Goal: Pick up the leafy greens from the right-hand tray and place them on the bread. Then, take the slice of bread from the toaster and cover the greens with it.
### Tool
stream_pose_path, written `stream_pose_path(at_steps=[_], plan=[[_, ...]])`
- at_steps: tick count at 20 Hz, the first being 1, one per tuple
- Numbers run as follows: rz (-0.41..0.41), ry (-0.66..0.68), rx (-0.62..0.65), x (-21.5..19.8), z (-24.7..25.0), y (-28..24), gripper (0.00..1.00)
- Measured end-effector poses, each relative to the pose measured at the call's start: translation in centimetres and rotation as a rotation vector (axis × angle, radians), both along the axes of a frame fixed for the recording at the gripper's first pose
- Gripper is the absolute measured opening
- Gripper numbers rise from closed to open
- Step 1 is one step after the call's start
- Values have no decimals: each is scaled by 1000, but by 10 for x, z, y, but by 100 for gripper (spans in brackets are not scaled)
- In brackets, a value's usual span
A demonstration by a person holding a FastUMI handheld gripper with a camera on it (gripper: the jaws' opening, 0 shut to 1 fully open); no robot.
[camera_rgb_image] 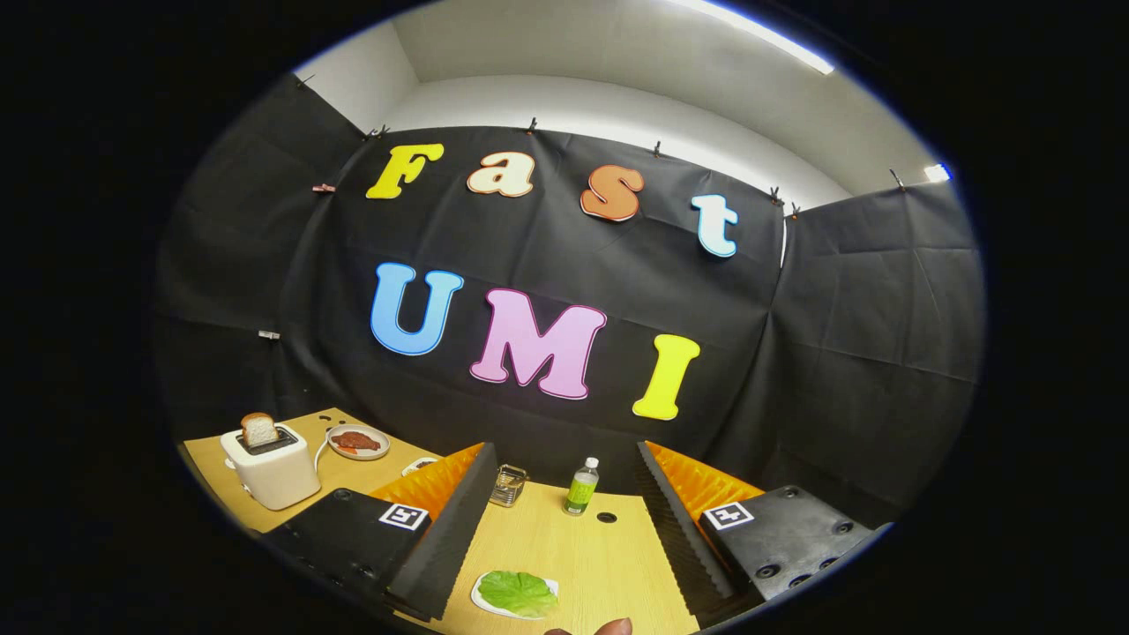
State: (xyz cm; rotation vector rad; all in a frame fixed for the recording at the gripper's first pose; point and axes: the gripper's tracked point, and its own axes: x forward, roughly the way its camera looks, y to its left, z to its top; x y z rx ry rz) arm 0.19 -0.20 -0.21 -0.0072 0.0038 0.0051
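My gripper (564, 538) is open, its two fingers (445, 538) spread wide above the wooden table (600, 556). Between the fingers, close below, a green leaf (518, 592) lies on a small white tray (481, 598). Far off to the left stands a white toaster (271, 467) with a slice of bread (258, 429) sticking up out of its slot. Just right of the toaster is a round plate (357, 442) holding something reddish-brown; whether bread lies under it I cannot tell.
A small green bottle (581, 486) and a clear square container (509, 485) stand at the table's far edge against the booth wall. A round hole (607, 517) is in the tabletop near the bottle. A person's fingertip (613, 627) shows nearest me. Part of another small dish (419, 464) peeks beside the left finger.
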Motion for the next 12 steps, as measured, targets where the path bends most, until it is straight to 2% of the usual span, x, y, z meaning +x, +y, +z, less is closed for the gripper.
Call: stream_pose_path(at_steps=[5, 9, 12], plan=[[23, -3, 3, 5, 0, 4, 97], [194, 126, 67, 9, -35, 34, 97], [294, 293, 8, 11, -92, 43, 96]])
